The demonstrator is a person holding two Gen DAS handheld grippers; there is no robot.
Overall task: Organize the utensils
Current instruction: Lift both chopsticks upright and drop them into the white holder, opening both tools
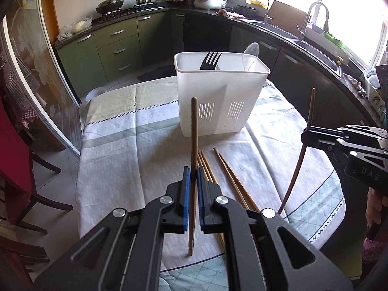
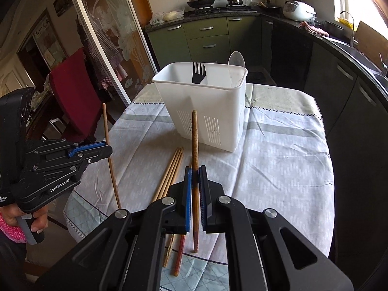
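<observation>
While both grippers clamp 1 chopstick each, the white caddy [image 1: 220, 97] waits beyond.
Left gripper [image 1: 193, 177] and right gripper [image 2: 195, 178] pinch mid-shaft; either stick could pivot and miss the caddy, joining loose chopsticks [image 2: 169, 174] on the tablecloth [image 2: 278, 157].

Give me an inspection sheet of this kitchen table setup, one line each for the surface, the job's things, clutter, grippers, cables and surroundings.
Surface: table covered by a wrinkled patterned cloth.
Job's things: white utensil caddy upright at the far side, holding a black fork and a clear spoon; loose chopsticks lying on the cloth.
Clutter: nothing seen on the table.
Grippers: left hand-held gripper shut on an upright chopstick; right hand-held gripper shut on another upright chopstick.
Cables: nothing seen.
Surroundings: green cabinets, wok on the hob, rice cooker, sink tap, red chair.
</observation>
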